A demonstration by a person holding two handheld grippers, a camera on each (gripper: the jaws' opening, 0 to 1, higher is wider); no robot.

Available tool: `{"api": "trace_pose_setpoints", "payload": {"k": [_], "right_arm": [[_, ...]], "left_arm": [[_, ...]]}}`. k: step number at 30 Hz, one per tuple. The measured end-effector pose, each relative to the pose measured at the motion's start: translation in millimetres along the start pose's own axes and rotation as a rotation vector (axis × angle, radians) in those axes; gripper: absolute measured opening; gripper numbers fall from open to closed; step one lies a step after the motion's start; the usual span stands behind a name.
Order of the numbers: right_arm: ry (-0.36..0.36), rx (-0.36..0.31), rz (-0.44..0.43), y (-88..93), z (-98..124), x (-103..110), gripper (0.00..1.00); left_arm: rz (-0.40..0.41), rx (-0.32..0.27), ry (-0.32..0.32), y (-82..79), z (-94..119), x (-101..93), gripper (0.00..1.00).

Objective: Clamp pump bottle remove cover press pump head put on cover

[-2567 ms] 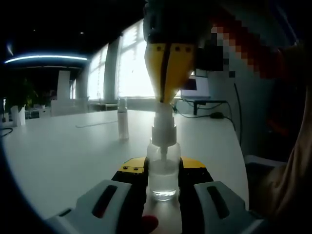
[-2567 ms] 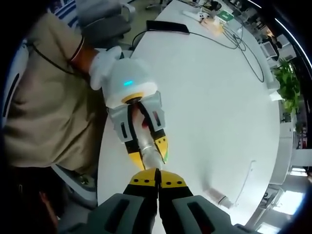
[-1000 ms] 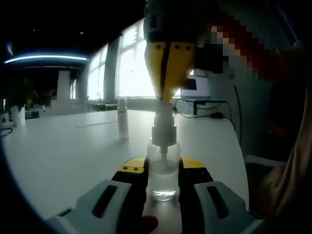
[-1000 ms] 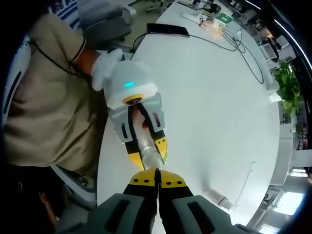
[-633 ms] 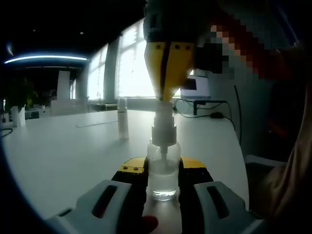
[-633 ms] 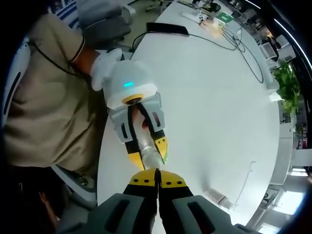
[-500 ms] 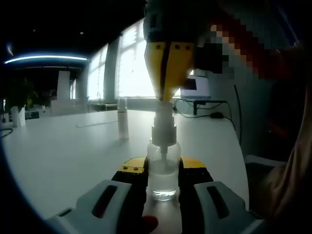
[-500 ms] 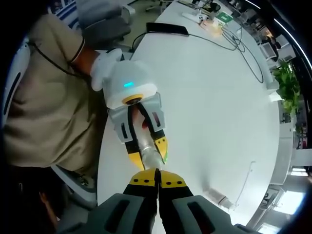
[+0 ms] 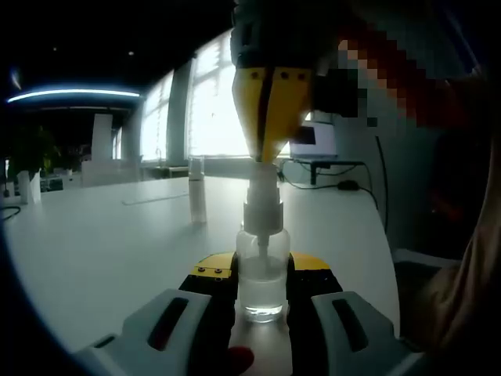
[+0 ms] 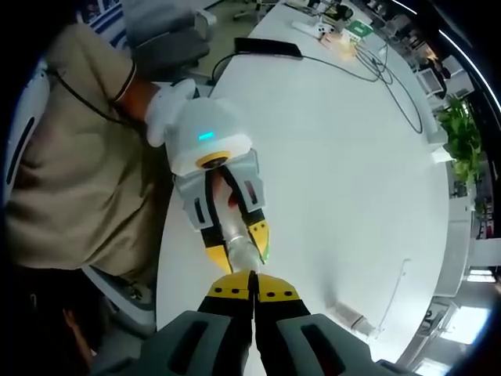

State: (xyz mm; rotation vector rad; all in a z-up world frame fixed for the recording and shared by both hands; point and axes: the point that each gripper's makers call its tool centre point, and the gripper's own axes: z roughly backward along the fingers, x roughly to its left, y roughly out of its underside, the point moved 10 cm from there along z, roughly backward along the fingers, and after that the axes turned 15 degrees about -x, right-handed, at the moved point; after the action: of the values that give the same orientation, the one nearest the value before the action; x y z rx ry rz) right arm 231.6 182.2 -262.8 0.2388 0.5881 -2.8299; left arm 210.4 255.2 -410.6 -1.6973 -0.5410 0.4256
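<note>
Left gripper view: left gripper [image 9: 262, 286] fingers clamped on the clear pump bottle [image 9: 262, 274], which stands upright on the white bench [image 9: 117, 243] near its edge. Right gripper [image 9: 270, 117] comes down from above, its yellow fingers together, tips touching the top of the pump head [image 9: 262, 196]. Cover [image 9: 196, 190] stands upright on the bench, well apart behind the bottle.

Right gripper view: right gripper [image 10: 253, 296] fingers closed directly over the bottle [image 10: 241, 247] held in the left gripper [image 10: 235, 243]. Cover [image 10: 358, 322] seen off to the side. Gloved hand [image 10: 164, 110] holds the left gripper.
</note>
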Motion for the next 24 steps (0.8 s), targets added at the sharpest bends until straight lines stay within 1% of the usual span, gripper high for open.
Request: {"api": "trace_pose_setpoints", "payload": {"k": [15,22,24], "right_arm": [[-0.001,0.008,0.003,-0.6,-0.7,-0.2,0.00],[-0.004,-0.001,-0.004,0.2,-0.5,-1.0,0.00],[-0.007,0.001,-0.008,1.3,-3.4,-0.7,0.00]], "left_arm": [[0.000,0.000,0.000,-0.3,-0.5,-1.2,0.15],[0.001,0.000,0.001,0.0,-0.3,-0.5,0.15],[0.002,0.000,0.001,0.0,-0.3,-0.3,0.15]]}}
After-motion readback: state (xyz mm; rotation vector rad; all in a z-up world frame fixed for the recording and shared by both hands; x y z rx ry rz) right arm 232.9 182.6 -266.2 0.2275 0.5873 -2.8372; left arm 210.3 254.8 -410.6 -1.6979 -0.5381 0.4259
